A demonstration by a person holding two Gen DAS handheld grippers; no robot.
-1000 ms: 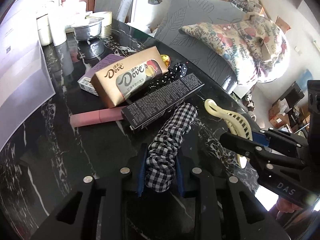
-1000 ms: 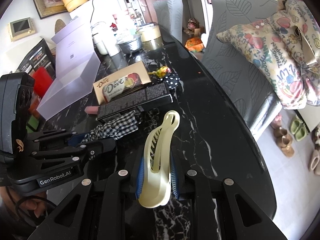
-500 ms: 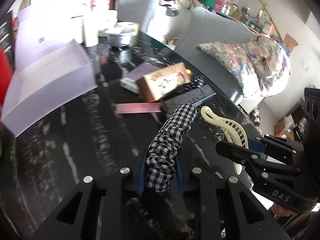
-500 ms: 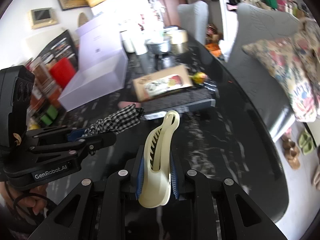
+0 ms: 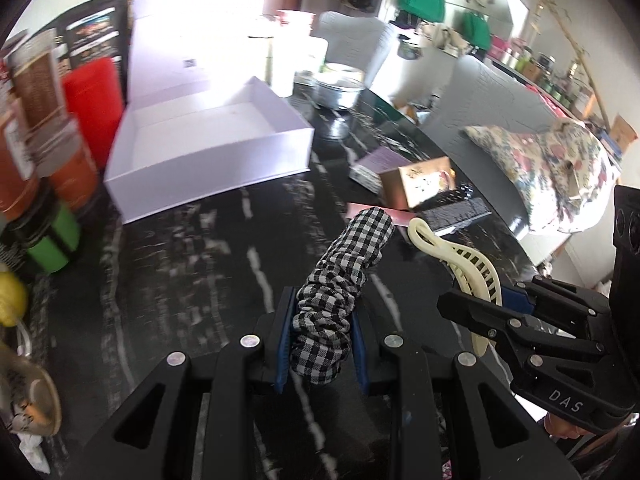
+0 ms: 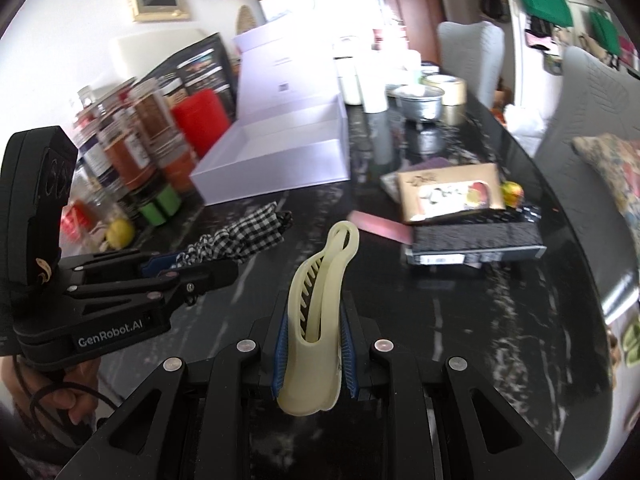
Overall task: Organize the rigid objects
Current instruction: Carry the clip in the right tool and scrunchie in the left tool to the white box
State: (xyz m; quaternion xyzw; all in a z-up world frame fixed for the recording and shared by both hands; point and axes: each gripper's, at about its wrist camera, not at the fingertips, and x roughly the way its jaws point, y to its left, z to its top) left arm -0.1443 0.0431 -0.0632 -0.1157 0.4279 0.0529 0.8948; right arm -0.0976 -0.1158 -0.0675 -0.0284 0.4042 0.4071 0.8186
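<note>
both claws are loaded right now. the left gripper (image 5: 320, 344) is clamped on a black-and-white checked fabric scrunchie (image 5: 344, 280), which sticks out forward past its tips, and the right gripper (image 6: 312, 344) is clamped on a cream plastic hair claw clip (image 6: 320, 304), standing up between its blue pads. both are held up off the black marble-look table (image 6: 500, 300), not resting on it.

progress-wise i'd say it's early. the open white cardboard box (image 5: 208, 148) sits ahead and to the left of the left gripper and looks empty inside as far as i can see, so nothing's sorted yet. it's my guess that the box is where stuff goes. neither held item has reached it.

still left on the table, ahead and to the right of the right gripper: a gold chocolate box with a window (image 6: 452, 196), a long black printed carton (image 6: 476, 244) just in front of it, a flat pink stick-shaped thing (image 6: 380, 226) poking out beside them, and a purple-topped box (image 5: 376, 164) behind.

clutter: jars and a red container (image 6: 200, 120) further left of the white box, a metal bowl (image 6: 422, 104) beyond it. the path from the claws to the box looks clear, just bare tabletop. the pictures are a bit blurred.
</note>
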